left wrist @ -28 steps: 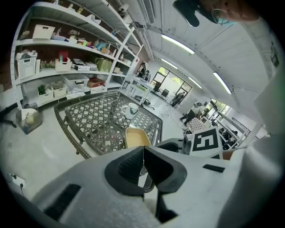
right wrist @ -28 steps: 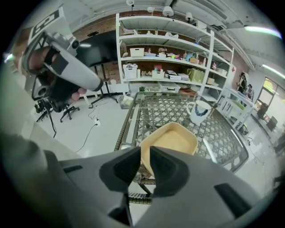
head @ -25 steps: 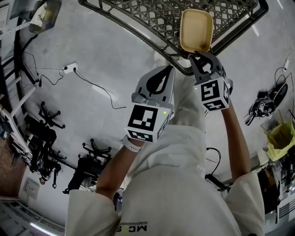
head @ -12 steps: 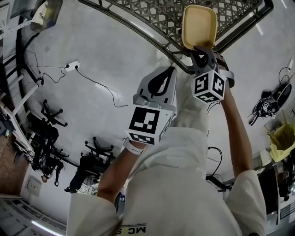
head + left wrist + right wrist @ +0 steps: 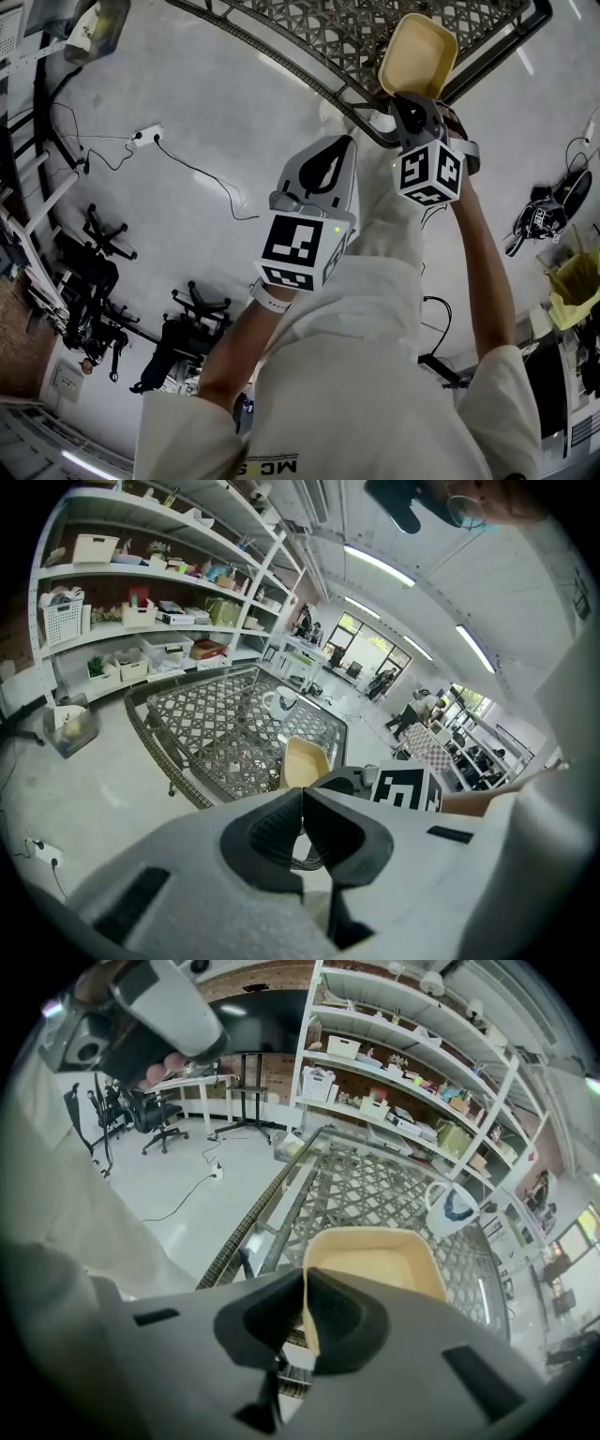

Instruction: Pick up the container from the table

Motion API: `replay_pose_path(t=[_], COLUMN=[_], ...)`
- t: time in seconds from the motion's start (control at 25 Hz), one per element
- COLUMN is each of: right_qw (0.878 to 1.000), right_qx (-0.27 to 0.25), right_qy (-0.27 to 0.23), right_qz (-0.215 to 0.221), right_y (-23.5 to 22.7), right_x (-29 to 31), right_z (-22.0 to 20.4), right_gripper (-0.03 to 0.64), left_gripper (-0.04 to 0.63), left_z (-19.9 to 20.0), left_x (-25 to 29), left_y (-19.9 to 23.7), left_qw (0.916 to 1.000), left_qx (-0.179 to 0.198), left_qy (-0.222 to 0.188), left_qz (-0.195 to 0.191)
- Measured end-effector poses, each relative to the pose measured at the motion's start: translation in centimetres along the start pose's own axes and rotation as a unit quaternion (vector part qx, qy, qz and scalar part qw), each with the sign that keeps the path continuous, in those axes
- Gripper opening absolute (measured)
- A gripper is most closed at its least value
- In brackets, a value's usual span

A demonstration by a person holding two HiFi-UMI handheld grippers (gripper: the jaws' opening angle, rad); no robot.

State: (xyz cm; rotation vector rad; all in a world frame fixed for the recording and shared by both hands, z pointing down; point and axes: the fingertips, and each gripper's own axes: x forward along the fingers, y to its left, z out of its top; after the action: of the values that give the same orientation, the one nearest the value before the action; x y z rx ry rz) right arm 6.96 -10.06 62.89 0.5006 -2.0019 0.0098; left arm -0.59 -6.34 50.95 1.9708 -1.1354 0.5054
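A pale yellow rectangular container (image 5: 418, 54) hangs tilted above the near edge of the dark lattice table (image 5: 319, 37). My right gripper (image 5: 410, 101) is shut on its near rim, and in the right gripper view the container (image 5: 375, 1265) has its wall pinched between the two black pads. It also shows in the left gripper view as the container (image 5: 304, 761) just past my right gripper. My left gripper (image 5: 323, 173) hangs lower, over the floor beside the table edge, shut with nothing between its pads (image 5: 302, 832).
A white mug (image 5: 450, 1211) stands further back on the table (image 5: 375, 1194). Shelves with boxes (image 5: 394, 1101) run behind it. On the floor lie a power strip with cable (image 5: 145, 137) and office chairs (image 5: 187, 309). People stand far off (image 5: 412, 710).
My right gripper has lifted the container up and a little right, tilting it over the table edge. The left gripper has barely moved.
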Motion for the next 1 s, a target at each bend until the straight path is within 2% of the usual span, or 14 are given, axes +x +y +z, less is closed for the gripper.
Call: replay_pose_path(t=[0.32,0.52,0.8,1.0], right_qw=[0.997,0.993,0.987,0.974], right_qx=[0.058,0.096,0.125,0.176], right_qy=[-0.035,-0.057,-0.080,-0.125], right_qz=[-0.020,-0.031,-0.061,-0.067], right_y=[-0.7,-1.3,-2.8,-3.5], right_x=[-2.6,-5.0,-9.4,-13.1], right_z=[1.9,3.5,4.8,6.9], right_gripper=[0.028,0.028,0.028,0.028], left_gripper=[0.028,0.028,0.028,0.028], left_z=[0.9,1.6,4.0,5.3], left_x=[-1.0,-2.3,-4.5,-6.5], left_y=[-0.4,-1.2,-2.4,-3.0], left_qw=[0.9999,0.9994,0.9980,0.9968], left_qx=[0.011,0.031,0.050,0.056], left_qy=[-0.004,-0.003,-0.033,-0.052], left_qz=[-0.004,-0.016,-0.019,-0.024])
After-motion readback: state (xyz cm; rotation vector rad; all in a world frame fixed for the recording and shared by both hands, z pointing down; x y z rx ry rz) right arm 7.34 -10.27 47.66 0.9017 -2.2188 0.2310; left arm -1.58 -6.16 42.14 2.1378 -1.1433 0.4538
